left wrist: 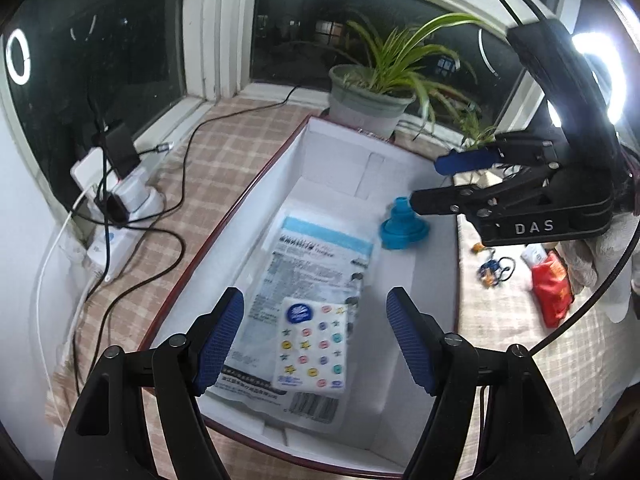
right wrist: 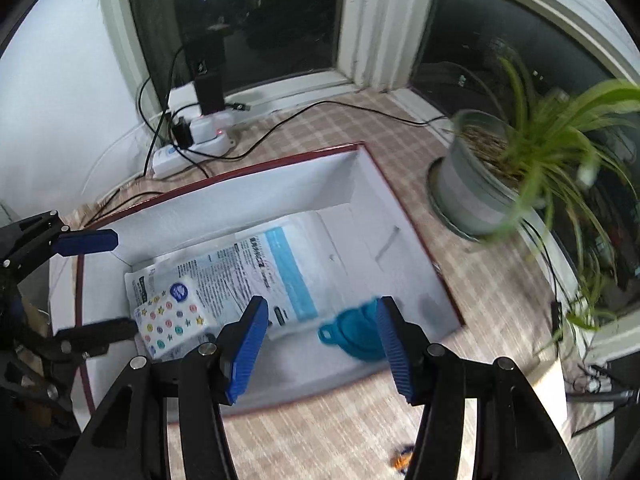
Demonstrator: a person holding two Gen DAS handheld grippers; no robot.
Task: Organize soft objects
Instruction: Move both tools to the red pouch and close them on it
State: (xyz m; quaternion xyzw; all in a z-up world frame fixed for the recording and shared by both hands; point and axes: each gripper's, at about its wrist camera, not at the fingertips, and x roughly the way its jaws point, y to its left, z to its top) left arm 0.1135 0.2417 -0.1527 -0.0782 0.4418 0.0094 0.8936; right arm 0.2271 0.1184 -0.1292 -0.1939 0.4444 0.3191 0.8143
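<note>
Left gripper [left wrist: 314,344], jaws apart and empty, is held above the near end of the white-lined box [left wrist: 280,168]. Directly between its fingers lies the tissue pack [left wrist: 312,346] — light, soft, slick-wrapped, judged best pinched across its short sides — resting on the larger flat wipes packet [left wrist: 304,276]. Right gripper [right wrist: 320,346], likewise parted and holding nothing, is seen over the box's opposite side; the blue collapsible funnel [right wrist: 356,334] sits just ahead of its right finger — flexible, probably best taken by the rim.

Spider plant in grey pot [left wrist: 370,96] at counter's far edge; power strip [right wrist: 192,146], black cables [left wrist: 224,120] at far-left corner.
</note>
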